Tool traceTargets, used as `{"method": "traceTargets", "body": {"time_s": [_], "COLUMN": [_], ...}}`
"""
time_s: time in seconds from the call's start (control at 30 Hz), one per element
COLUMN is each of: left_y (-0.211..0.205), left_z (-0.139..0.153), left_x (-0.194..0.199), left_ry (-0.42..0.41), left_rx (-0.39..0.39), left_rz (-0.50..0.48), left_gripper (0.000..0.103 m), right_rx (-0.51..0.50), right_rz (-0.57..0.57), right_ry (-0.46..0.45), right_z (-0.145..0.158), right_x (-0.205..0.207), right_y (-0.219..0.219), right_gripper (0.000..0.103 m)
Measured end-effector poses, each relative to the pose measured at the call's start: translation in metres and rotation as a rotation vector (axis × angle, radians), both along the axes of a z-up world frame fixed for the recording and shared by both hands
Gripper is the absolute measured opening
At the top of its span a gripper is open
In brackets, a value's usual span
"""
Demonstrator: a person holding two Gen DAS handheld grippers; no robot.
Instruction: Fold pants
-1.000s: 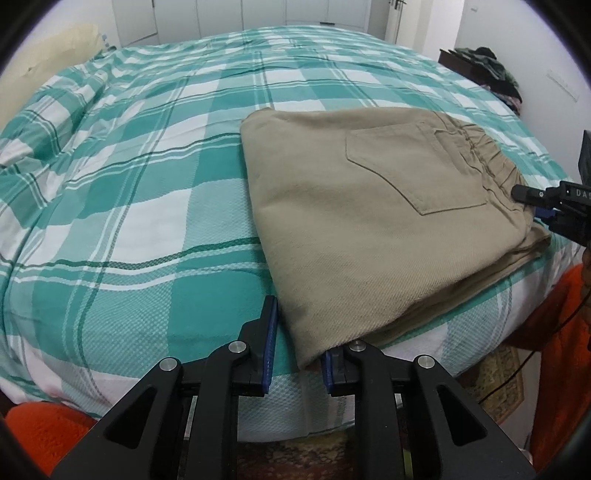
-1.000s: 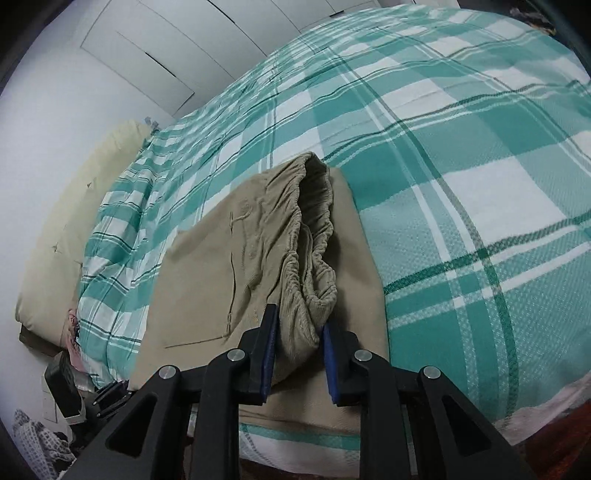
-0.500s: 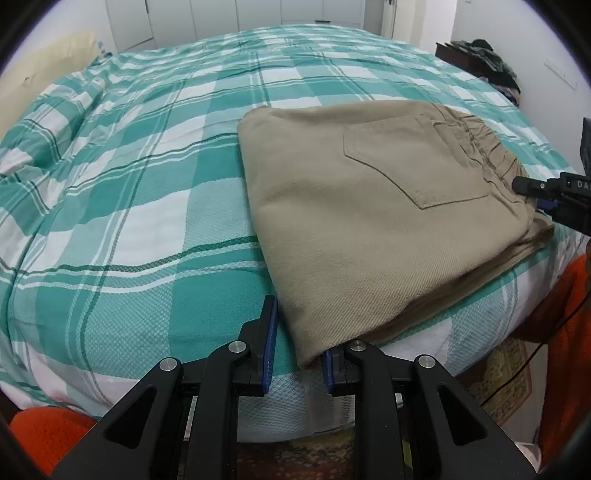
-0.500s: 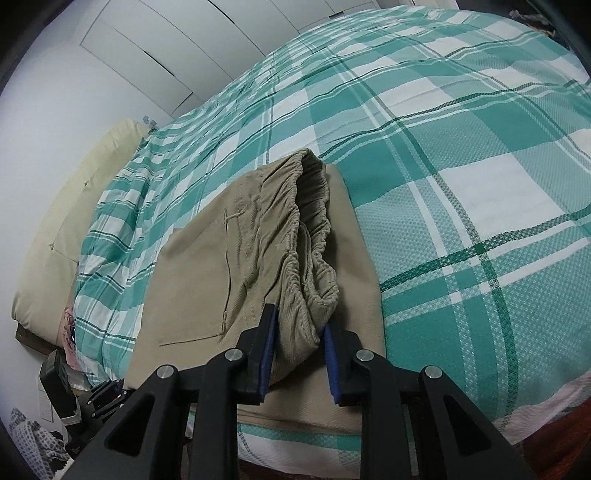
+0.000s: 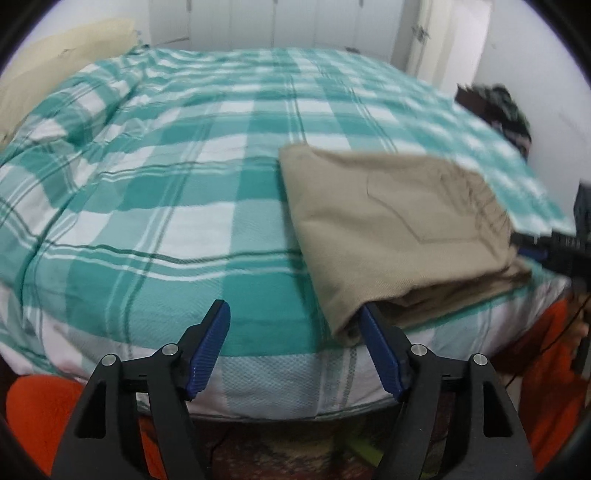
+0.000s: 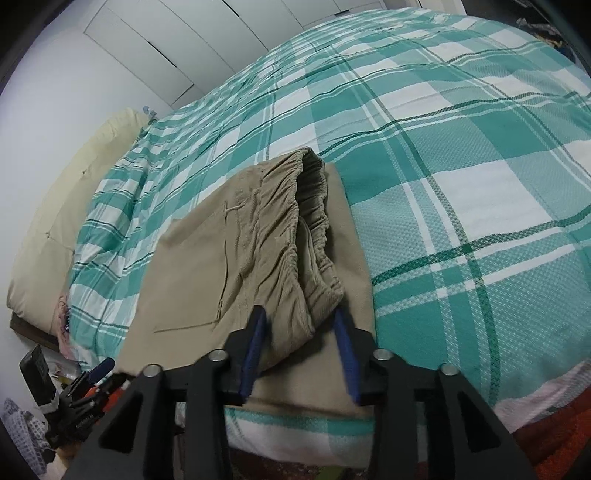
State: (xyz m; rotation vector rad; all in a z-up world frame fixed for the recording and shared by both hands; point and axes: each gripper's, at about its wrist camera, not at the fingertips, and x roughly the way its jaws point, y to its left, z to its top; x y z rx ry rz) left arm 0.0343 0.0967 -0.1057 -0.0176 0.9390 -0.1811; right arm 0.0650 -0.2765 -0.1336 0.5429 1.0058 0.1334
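Folded beige pants (image 5: 399, 236) lie near the bed's front edge, back pocket up and elastic waistband to the right. My left gripper (image 5: 295, 321) is open; the pants' folded corner touches its right finger, and nothing is between the pads. In the right wrist view the pants (image 6: 229, 266) lie with the gathered waistband (image 6: 306, 236) toward me. My right gripper (image 6: 297, 325) is open, its pads on either side of the waistband's near end. The right gripper also shows in the left wrist view (image 5: 543, 251) at the waistband.
The bed has a green and white plaid cover (image 5: 166, 177), (image 6: 461, 155). A cream pillow (image 6: 55, 206) lies at the head. White closet doors (image 5: 277, 22) stand behind. The person's orange clothing (image 5: 546, 369) is at the bed's edge. Dark clothes (image 5: 498, 107) are piled at the back right.
Both grippers have opened and let go of the pants. The left gripper has shifted left, so the pants now sit to the right in its view.
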Motion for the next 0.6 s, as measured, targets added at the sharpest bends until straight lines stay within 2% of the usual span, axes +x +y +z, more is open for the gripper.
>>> {"method": "traceTargets", "body": {"time_s": [0.07,0.13,0.23,0.33,0.43,0.53,0.6], "left_y": [0.003,0.007,0.013,0.002,-0.023,-0.047,-0.062], "left_z": [0.015,0.028,0.041,0.04,0.03,0.014,-0.005], "left_x": [-0.002,0.0,0.006,0.025,0.046,0.053,0.052], "left_ry": [-0.071,-0.124,-0.164,-0.146,-0.13,-0.103,-0.052], "left_rx": [0.004,-0.008,-0.093,-0.09,-0.044,0.002,0.029], "left_rz": [0.05,0.089,0.12,0.091,0.013,-0.061,-0.125], "left_gripper": [0.076,0.077,0.083,0.086,0.086,0.086,0.085], "right_rx": [0.001,-0.092,-0.212,-0.279,-0.347,-0.385,-0.405], "right_rz": [-0.002,-0.047,-0.093,-0.064,0.03,0.13,0.22], "right_ry": [-0.003,-0.031,-0.117,-0.217,-0.291,-0.32,-0.318], "right_z": [0.005,0.018,0.048,0.083,0.105,0.105,0.09], "right_x": [-0.004,-0.012,-0.018,-0.009,0.008,0.024,0.033], "right_y": [-0.006,-0.011,-0.012,0.001,0.031,0.06,0.08], "right_gripper": [0.044,0.047,0.047,0.048,0.051,0.051,0.051]}}
